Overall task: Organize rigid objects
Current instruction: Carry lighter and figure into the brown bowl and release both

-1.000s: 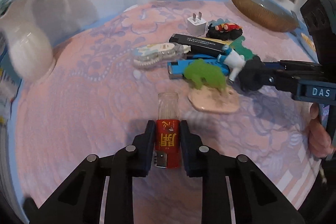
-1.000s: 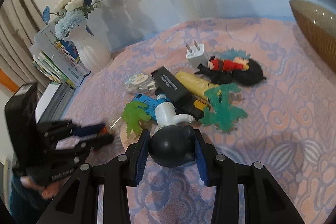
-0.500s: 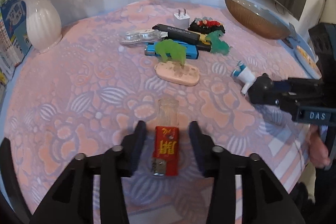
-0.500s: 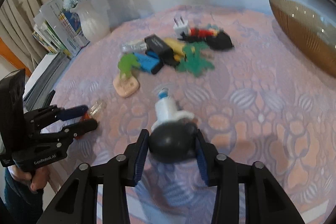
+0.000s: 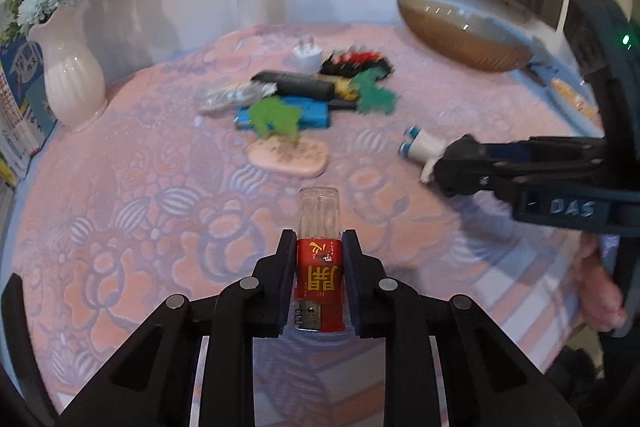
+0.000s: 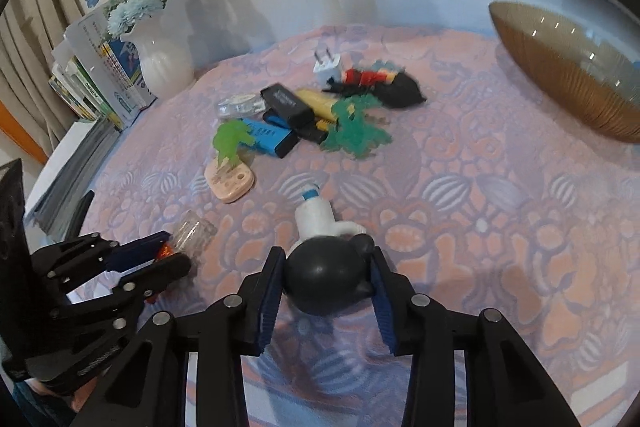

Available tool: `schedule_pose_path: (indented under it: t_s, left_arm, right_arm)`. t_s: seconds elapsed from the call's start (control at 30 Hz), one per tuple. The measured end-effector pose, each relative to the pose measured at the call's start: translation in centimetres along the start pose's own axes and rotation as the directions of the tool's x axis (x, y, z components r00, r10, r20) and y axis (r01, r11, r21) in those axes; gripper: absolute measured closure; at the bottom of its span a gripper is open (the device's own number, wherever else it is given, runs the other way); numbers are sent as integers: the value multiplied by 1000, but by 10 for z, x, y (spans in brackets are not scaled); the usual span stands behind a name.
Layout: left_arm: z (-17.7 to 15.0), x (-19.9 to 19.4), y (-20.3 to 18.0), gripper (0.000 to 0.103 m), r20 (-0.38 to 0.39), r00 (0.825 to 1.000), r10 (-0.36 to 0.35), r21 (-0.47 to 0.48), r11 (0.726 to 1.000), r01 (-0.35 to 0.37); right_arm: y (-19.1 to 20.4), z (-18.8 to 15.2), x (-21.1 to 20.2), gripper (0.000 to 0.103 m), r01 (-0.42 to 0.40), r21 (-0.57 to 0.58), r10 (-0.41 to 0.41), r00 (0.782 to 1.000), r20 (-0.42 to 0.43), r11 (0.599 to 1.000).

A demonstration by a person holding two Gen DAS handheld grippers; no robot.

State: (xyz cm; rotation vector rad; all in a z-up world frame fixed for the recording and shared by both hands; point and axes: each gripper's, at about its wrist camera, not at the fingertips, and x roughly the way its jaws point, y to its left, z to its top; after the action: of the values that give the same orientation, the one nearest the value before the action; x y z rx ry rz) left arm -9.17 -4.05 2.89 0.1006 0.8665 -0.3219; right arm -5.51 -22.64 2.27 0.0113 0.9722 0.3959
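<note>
**A:** Pinching the lighter (image 5: 320,277) by its red body, your left tongs (image 5: 319,275) have just closed on it, pads flat on both long sides. Right tongs (image 6: 326,285) grip the black bulb (image 6: 324,279) of the toy.

**B:** How do I handle this step well?

**A:** Hold both grips firm and carry low over the bench (image 5: 140,187), clear of the pile (image 5: 304,95). My guess is that the brown bowl (image 6: 568,75) at the far right is the place for them, though nothing confirms it.

**B:** Which way do they point?

**A:** Lighter's long axis runs along the tongs, clear end forward, metal head towards you. Toy's white neck (image 6: 316,217) points away, its blue-tipped end towards the pile.
</note>
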Motion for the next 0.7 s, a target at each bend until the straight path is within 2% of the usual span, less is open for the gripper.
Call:
schedule_pose_path:
  t_s: [0.13, 0.23, 0.33, 0.47, 0.57, 0.7]
  left_arm:
    - [16, -19, -10, 83, 67, 998, -13, 9, 1000, 12]
    - [36, -31, -19, 83, 123, 992, -21, 17, 1000, 19]
    - [64, -37, -30, 83, 169, 985, -45, 11, 999, 43]
    - [113, -39, -51, 83, 240, 968, -78, 10, 997, 78]
    - [158, -37, -80, 83, 292, 951, -101, 32, 995, 95]
    - [212, -3, -120, 83, 260, 950, -175, 43, 985, 170]
  right_arm:
    - [-14, 6, -31, 63, -1, 32, -1, 997, 81, 999]
    - [-32, 15, -60, 63, 21, 66, -31, 988, 152, 998]
    - [-62, 27, -93, 63, 42, 116, -67, 973, 222, 992]
    - [-119, 50, -147, 63, 92, 195, -151, 937, 315, 976]
    - [-164, 67, -174, 63, 116, 291, -217, 914, 342, 949]
    - [-206, 88, -179, 63, 235, 360, -349, 889, 296, 903]
